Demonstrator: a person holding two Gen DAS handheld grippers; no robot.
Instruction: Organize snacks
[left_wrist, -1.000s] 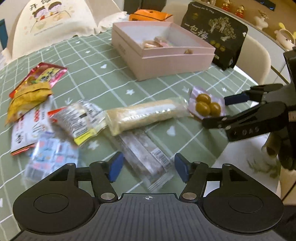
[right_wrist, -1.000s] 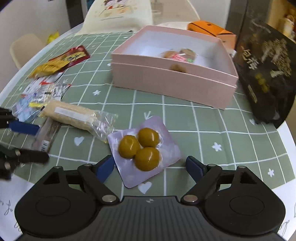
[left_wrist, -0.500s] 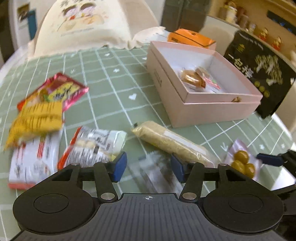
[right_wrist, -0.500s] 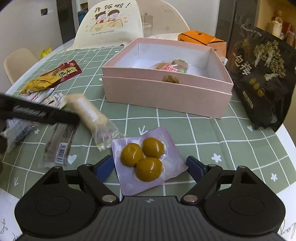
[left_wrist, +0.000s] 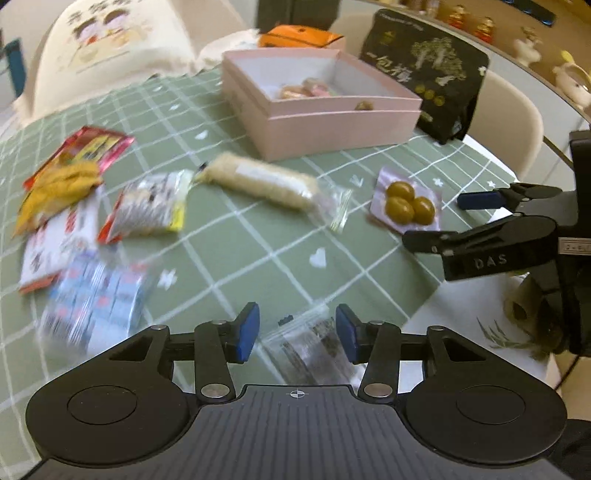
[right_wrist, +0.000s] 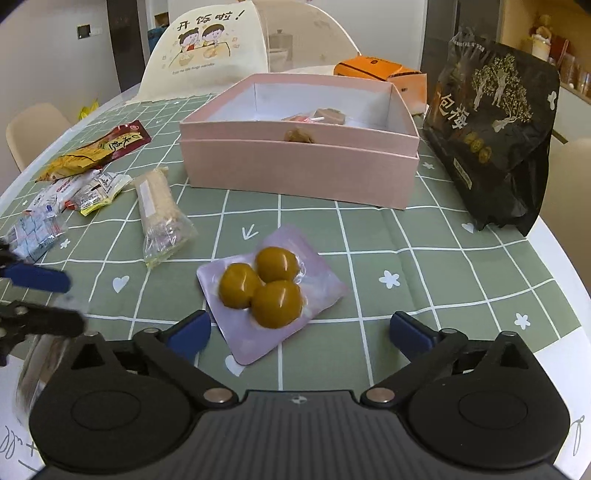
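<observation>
So both hands are lining up a pick right now. The right gripper (right_wrist: 299, 332) has just been opening and sits spread wide around the near end of the purple pack of three plums (right_wrist: 271, 291), not pinching it yet. The left gripper (left_wrist: 295, 332) has been closing in on a clear-wrapped dark bar (left_wrist: 310, 347) near the table edge; pads look just shy of touching. Next, I'd guess, squeeze, lift, carry to the pink box (right_wrist: 295, 173), which is well beyond the plums.
</observation>
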